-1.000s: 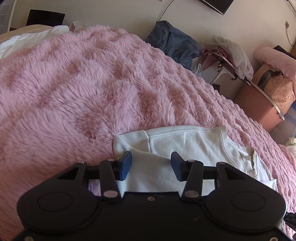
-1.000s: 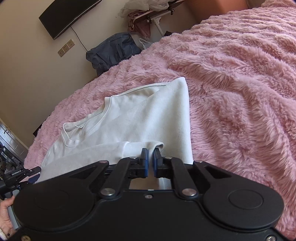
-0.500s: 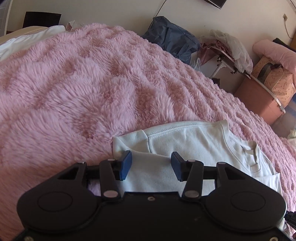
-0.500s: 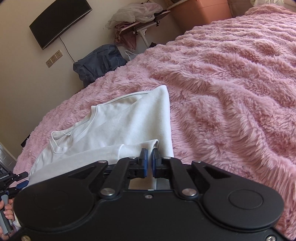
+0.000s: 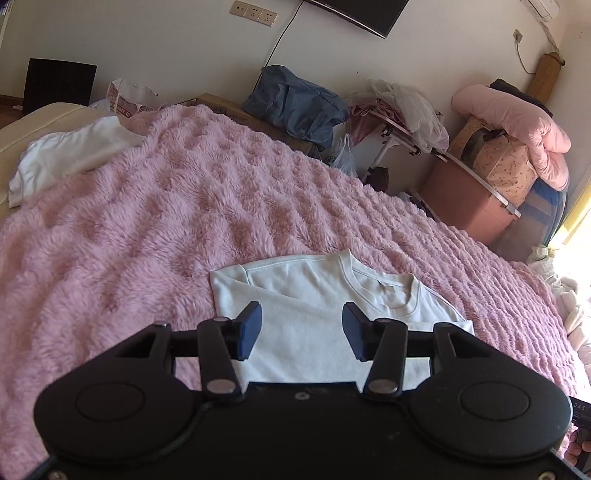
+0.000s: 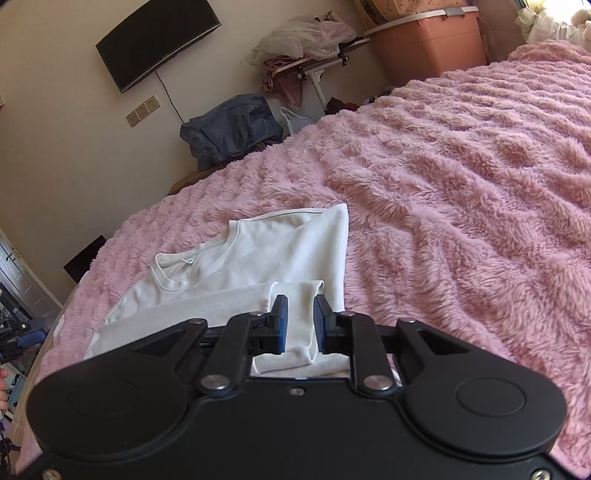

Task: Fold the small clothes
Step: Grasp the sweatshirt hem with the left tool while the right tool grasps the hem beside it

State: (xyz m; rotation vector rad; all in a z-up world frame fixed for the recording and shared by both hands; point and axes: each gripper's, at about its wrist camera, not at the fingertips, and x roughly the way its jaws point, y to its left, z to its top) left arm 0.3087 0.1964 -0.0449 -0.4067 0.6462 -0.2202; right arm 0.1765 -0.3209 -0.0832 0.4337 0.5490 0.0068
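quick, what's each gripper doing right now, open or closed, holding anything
Left gripper: open, holding nothing, above the white t-shirt.
Right gripper: partly open, sleeve fold between its fingers, not clamped.

The shirt point(image 5: 317, 295) lies on the blanket point(image 5: 147, 229), which covers the bed, its collar toward the far wall. The left gripper point(image 5: 301, 326) hangs over the shirt's near part, fingers point(image 5: 249, 328) spread wide apart. The right gripper point(image 6: 299, 321) sits over the folded sleeve point(image 6: 295, 325), which runs between its parted fingers. Beyond the bed's far edge, a bag point(image 5: 295, 103) rests by the wall, under the screen point(image 5: 358, 13); a storage bin point(image 5: 469, 203) stands to its right.
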